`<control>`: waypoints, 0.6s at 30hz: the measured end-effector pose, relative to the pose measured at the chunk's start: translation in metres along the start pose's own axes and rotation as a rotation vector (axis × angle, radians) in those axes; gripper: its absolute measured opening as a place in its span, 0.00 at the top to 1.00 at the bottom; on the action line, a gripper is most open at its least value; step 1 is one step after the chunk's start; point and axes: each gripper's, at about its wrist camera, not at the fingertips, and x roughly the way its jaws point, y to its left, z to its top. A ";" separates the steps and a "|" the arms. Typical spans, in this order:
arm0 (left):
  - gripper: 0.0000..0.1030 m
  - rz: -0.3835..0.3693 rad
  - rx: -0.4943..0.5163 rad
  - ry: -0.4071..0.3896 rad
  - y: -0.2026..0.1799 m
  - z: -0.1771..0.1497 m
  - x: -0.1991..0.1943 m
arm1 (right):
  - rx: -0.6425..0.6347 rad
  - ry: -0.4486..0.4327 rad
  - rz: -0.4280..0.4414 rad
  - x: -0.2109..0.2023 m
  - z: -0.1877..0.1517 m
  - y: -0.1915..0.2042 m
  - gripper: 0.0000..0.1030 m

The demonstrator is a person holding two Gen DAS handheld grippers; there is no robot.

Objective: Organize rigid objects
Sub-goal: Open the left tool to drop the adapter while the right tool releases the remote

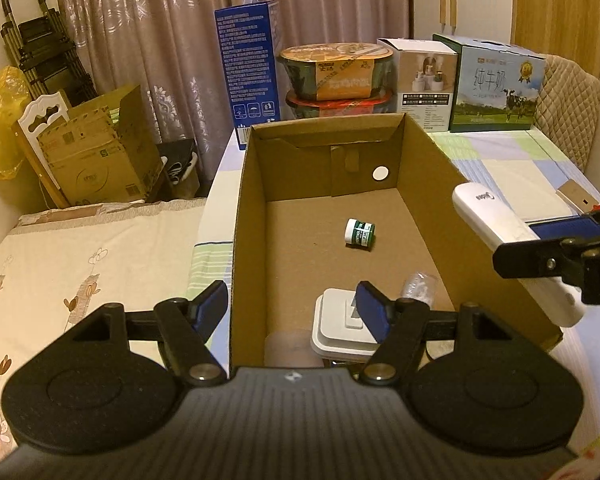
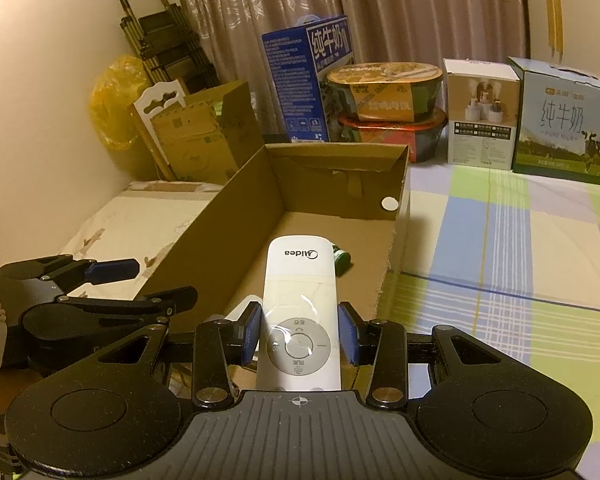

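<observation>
An open cardboard box (image 1: 252, 208) stands on the bed; it also shows in the right wrist view (image 2: 204, 232). Inside lie a small green-and-white jar (image 1: 359, 232), a white square lidded container (image 1: 342, 326), a clear plastic piece (image 1: 418, 286) and a roll of tape (image 1: 286, 346). My left gripper (image 1: 292, 308) is open and empty, straddling the box's left wall at its near end. My right gripper (image 2: 299, 334) is shut on a white Midea remote (image 2: 298, 300), held over the box's right wall; the remote also shows in the left wrist view (image 1: 504, 240).
Along the back stand a blue milk carton (image 1: 250, 72), stacked instant-food bowls (image 1: 336, 76), a white product box (image 1: 424, 80) and a milk case (image 1: 496, 84). Cardboard boxes (image 1: 100, 148) and a folded cart (image 1: 44, 44) are at the left. A checked sheet (image 2: 500, 248) covers the bed.
</observation>
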 end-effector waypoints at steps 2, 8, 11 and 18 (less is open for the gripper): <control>0.35 -0.003 0.003 0.000 -0.001 0.000 0.000 | 0.001 0.000 -0.003 0.000 0.000 0.000 0.63; 0.35 -0.008 0.002 -0.004 -0.003 0.001 -0.001 | 0.006 0.002 -0.006 0.001 -0.001 -0.002 0.63; 0.35 -0.009 0.005 -0.004 -0.004 0.001 -0.001 | 0.012 0.002 -0.009 0.001 -0.001 -0.004 0.63; 0.35 -0.013 0.003 -0.001 -0.005 0.001 0.002 | 0.011 -0.002 -0.010 0.002 -0.001 -0.004 0.63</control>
